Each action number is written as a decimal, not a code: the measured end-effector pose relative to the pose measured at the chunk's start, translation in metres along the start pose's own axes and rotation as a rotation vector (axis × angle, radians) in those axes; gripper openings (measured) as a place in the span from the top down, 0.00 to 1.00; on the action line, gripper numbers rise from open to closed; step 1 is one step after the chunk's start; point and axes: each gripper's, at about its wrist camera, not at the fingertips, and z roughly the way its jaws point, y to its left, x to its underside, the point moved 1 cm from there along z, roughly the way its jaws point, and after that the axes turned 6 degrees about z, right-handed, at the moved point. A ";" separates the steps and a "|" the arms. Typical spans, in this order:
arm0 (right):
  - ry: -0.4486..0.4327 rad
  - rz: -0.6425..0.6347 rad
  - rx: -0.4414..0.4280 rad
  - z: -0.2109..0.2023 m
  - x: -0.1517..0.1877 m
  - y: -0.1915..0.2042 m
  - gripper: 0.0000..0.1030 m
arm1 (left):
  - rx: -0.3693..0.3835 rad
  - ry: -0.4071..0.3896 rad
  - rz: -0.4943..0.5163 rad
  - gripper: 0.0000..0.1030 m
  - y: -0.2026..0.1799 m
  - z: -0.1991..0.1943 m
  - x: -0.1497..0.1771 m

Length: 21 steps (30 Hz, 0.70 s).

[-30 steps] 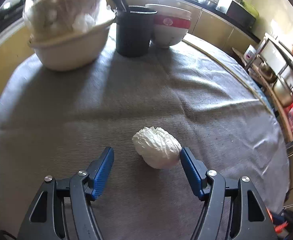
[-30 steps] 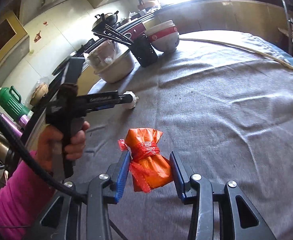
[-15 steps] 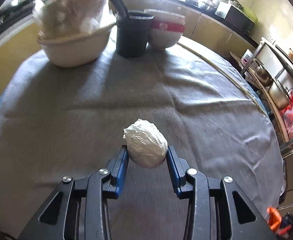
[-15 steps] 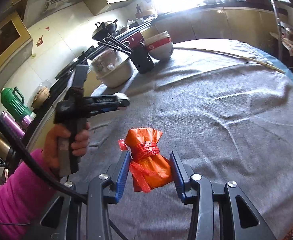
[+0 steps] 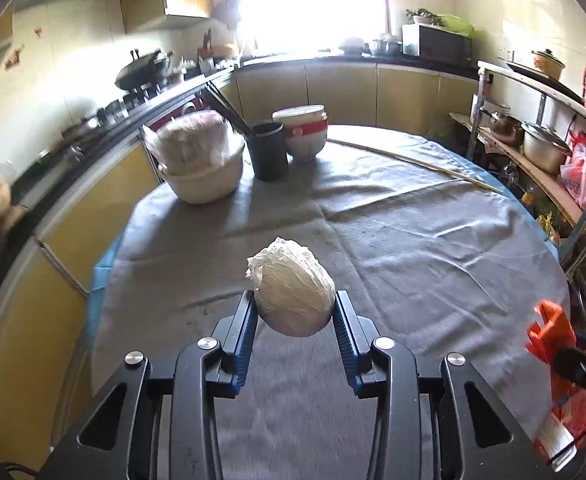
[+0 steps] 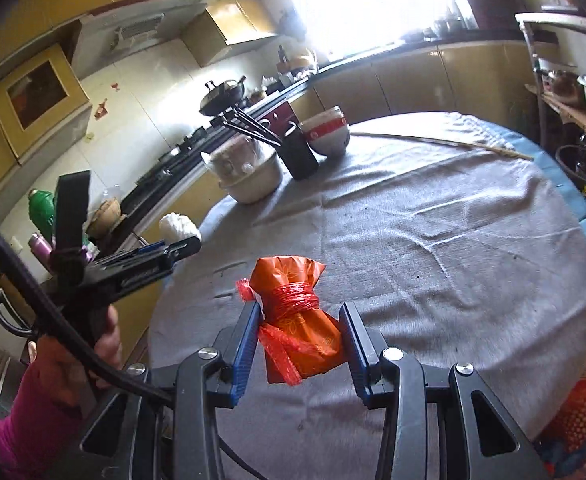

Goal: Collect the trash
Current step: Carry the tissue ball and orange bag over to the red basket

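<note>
Left gripper (image 5: 294, 309): jaws closed in from wide onto the crumpled white paper ball (image 5: 291, 287), now gripped and lifted off the grey-clothed surface (image 5: 433, 248), mid-frame. Right gripper (image 6: 300, 334) clamps the tied orange plastic bag (image 6: 298, 322), raised too. Both ready for a bin.

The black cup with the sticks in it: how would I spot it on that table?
Look at the far edge of the round grey-clothed table. The black cup stands between a cream basin and red-banded white bowls, the only dark, straight-sided vessel.
</note>
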 end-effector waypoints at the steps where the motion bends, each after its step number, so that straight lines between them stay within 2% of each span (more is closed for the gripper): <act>1: -0.009 -0.002 -0.003 -0.007 0.003 0.003 0.58 | -0.007 -0.006 0.006 0.62 -0.004 -0.005 0.002; 12: -0.096 -0.024 -0.013 -0.069 0.026 0.016 0.58 | -0.033 -0.085 0.064 0.61 -0.039 -0.078 0.029; 21: -0.150 -0.013 -0.025 -0.103 0.041 0.014 0.58 | -0.033 -0.120 0.100 0.61 -0.063 -0.109 0.044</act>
